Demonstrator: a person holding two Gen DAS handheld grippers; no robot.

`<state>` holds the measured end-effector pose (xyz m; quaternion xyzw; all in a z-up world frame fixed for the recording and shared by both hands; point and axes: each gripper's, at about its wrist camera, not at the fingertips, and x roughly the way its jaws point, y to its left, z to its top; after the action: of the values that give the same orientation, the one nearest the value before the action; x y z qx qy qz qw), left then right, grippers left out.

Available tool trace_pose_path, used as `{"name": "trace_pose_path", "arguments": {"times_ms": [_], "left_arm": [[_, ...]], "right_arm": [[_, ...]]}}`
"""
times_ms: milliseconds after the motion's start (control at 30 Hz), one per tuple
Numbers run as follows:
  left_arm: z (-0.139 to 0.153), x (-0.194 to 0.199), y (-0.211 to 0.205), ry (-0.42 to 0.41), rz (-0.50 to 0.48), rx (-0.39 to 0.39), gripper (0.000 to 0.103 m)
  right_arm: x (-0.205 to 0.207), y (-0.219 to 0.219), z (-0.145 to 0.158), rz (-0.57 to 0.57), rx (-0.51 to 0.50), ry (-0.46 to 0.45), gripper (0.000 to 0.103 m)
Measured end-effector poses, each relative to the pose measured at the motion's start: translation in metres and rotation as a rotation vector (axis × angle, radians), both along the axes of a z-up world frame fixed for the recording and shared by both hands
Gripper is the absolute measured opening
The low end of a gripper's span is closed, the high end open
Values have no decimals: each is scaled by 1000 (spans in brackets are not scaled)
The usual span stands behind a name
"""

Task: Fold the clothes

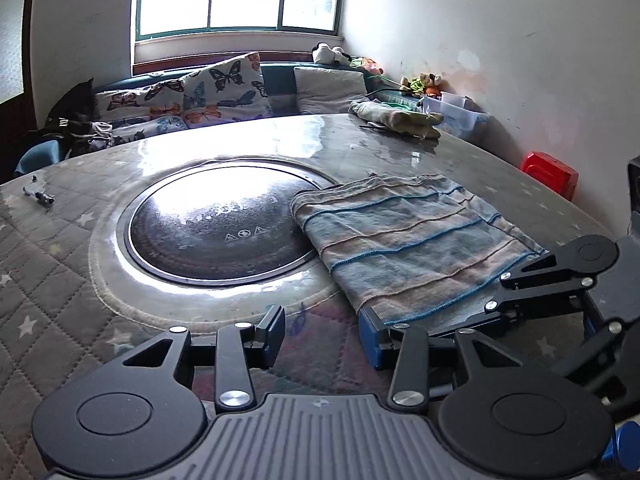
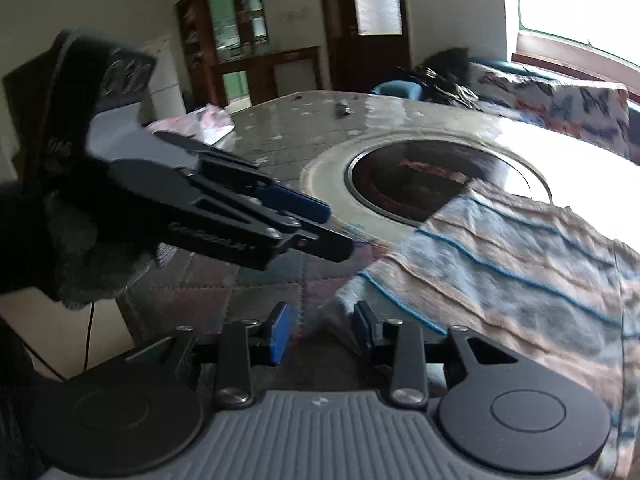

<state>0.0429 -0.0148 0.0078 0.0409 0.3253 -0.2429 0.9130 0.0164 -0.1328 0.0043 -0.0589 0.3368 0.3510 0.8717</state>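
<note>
1. Left wrist view. The left gripper (image 1: 322, 330) sits low over the table (image 1: 400, 148), jaws partly open. Nothing lies between its blue pads.
2. The folded striped cloth (image 1: 404, 236) lies flat on the table to the right of the round dark inset plate (image 1: 216, 228). Its left edge overlaps the rim of that plate.
3. The near corner of the cloth lies just beside the right-hand finger (image 1: 370, 338) of the left gripper. Contact cannot be confirmed.
4. The right gripper (image 1: 516, 292) enters from the right edge at the near right side of the cloth. From this angle its jaws appear close together over the cloth edge; whether they pinch it cannot be told.
5. At the far side of the table lie another bundle of fabric (image 1: 396, 118) and a clear plastic bin (image 1: 460, 114). Butterfly-print cushions (image 1: 192, 92) line the bench under the window.
6. Right wrist view (blurred). The right gripper (image 2: 322, 330) shows jaws partly open. The near corner of the striped cloth (image 2: 500, 272) reaches into the gap between the pads; the blur hides whether either pad touches it.
7. The left gripper (image 2: 336, 228) comes in from the left, held by a dark-gloved hand (image 2: 80, 248). Its tips sit above the table just left of the cloth.
</note>
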Motion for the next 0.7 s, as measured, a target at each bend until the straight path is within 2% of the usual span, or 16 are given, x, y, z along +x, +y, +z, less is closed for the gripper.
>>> {"name": "trace_pose_path", "arguments": {"times_ms": [267,400,533,700], "left_arm": [[3,-2,-4,4,-9,-25,45],[4,-8,-2,10,-29,-30,45],[0,-17,-5,31,-63,-40,45],[-7,-22,-12,49,-96,-38,45]], "right_arm": [[3,4,-1,-12,12,-2,36],[-5,-13,8,-28,24,3,35],[-12,-47,17,-138,58,25,35],[-17,-74,24,-263,57,7,35]]}}
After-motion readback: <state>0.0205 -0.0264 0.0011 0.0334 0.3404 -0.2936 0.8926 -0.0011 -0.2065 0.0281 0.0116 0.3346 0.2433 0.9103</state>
